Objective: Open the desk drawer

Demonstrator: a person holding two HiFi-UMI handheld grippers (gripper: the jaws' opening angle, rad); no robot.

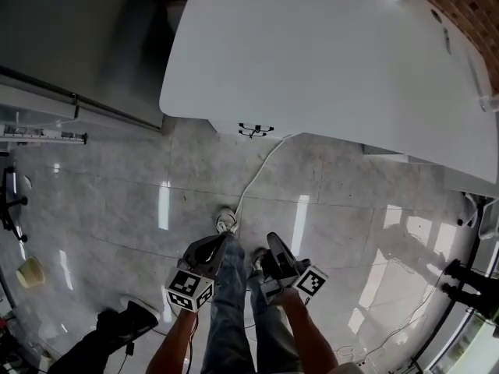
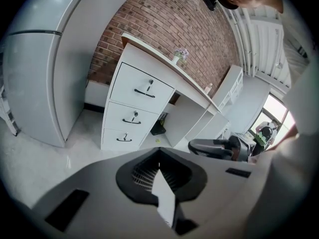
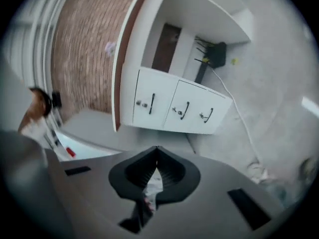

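Note:
A white desk point(image 1: 327, 61) fills the top of the head view; its drawers are hidden under the top there. In the left gripper view the desk's three stacked drawers show, all closed: the top drawer point(image 2: 142, 88), middle drawer point(image 2: 130, 117) and bottom drawer point(image 2: 122, 137), each with a black handle. The right gripper view shows them rolled sideways, the drawer stack point(image 3: 182, 108) far off. My left gripper point(image 1: 204, 259) and right gripper point(image 1: 277, 259) hang low beside the person's legs, well short of the desk. Both are shut and hold nothing: left gripper point(image 2: 159, 151), right gripper point(image 3: 157, 151).
A black router point(image 1: 256, 130) sits on the floor under the desk, with a white cable point(image 1: 257, 170) trailing toward the person's feet. A tall white cabinet point(image 2: 35, 73) stands left of the drawers. Another person's shoe point(image 1: 117, 326) and a tape roll point(image 1: 31, 273) lie at the left.

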